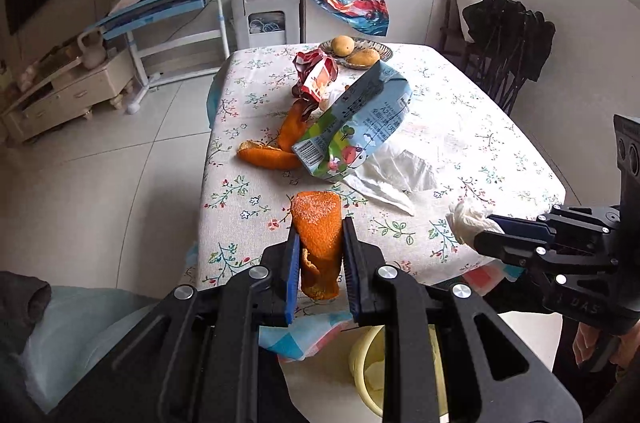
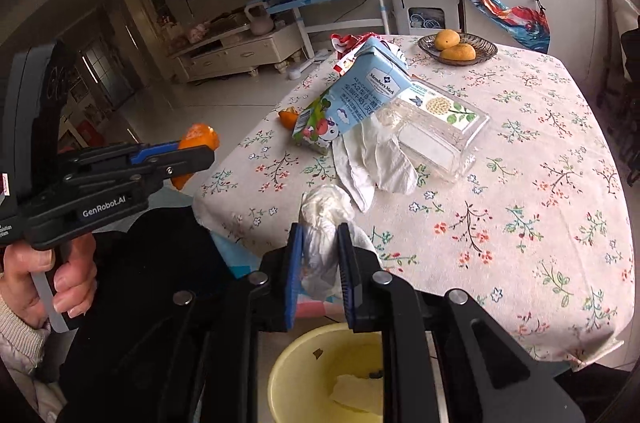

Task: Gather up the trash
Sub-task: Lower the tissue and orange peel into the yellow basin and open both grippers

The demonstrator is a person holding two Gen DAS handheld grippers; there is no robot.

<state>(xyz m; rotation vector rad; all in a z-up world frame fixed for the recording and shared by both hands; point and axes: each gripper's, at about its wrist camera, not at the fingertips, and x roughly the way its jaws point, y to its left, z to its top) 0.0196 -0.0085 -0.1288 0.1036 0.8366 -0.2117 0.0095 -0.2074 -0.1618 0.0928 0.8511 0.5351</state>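
Both grippers are loaded: the left gripper (image 1: 320, 263) pinches a peel (image 1: 318, 223), the right gripper (image 2: 320, 255) a tissue (image 2: 324, 223) (upright), above the bin (image 2: 304, 355) below the table's (image 2: 520, 223) near edge.

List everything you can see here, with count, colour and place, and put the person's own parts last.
orange peel: one, orange, held in the left tool
crumpled tissue: one, white, held in the right tool
loose peels: two or so, orange, on the table by the carton
milk carton: one, blue and green, leaning mid-table
red wrapper: one, red and white, behind the carton
flat tissue: one, white, beside the carton
plastic box: one, clear, right of the carton
fruit dish: one, dark, far table end, two yellow fruits
bin: one, yellow, below the table edge
left tool: black, blue pads
right tool: black, blue pads
hand: one, gripping the left tool's handle
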